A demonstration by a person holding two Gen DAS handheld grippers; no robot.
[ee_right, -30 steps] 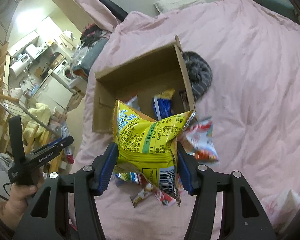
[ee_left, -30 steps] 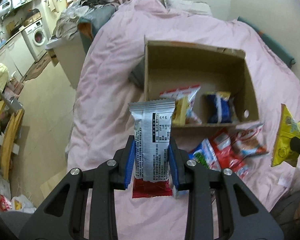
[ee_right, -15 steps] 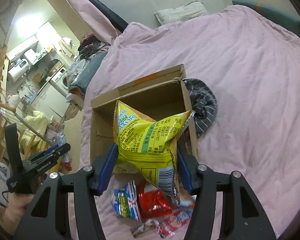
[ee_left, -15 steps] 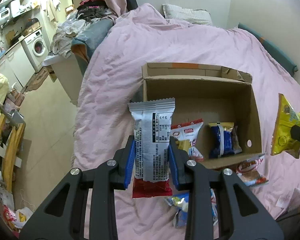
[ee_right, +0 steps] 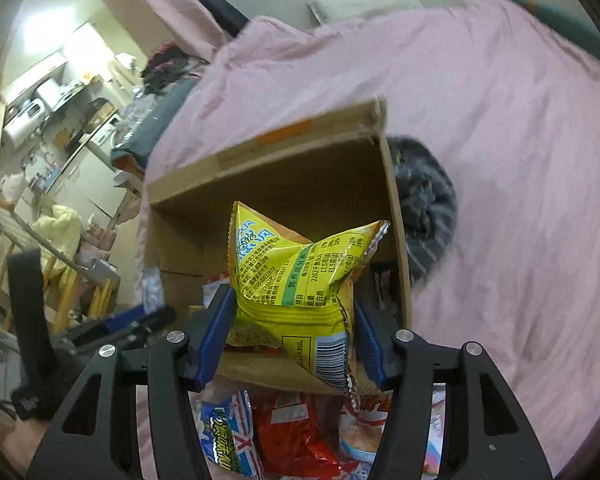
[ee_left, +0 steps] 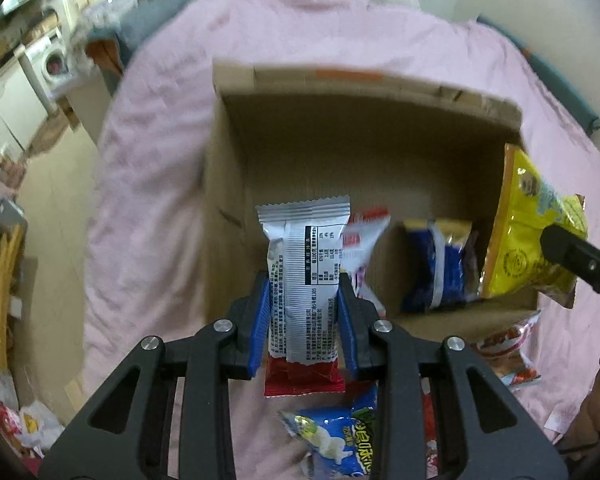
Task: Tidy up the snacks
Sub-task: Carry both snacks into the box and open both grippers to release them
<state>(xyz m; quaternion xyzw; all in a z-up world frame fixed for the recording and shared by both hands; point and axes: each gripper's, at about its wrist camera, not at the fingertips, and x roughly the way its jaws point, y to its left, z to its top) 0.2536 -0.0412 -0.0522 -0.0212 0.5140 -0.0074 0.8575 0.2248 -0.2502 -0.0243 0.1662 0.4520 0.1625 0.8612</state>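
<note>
A: Gripping what, each side?

B: Left gripper (ee_left: pixel 303 312) is clamped on a silver-and-red snack bar (ee_left: pixel 303 280), upright over the cardboard box (ee_left: pixel 340 92). Right gripper (ee_right: pixel 296 336) pinches a yellow chip bag (ee_right: pixel 300 276).

A: And the box?

B: On the pink bed (ee_right: pixel 500 120), at twelve o'clock; loose packets (ee_right: pixel 260 436) lie at six.

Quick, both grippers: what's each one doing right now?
Left gripper: shut on the silver packet.
Right gripper: shut on the yellow bag.
</note>
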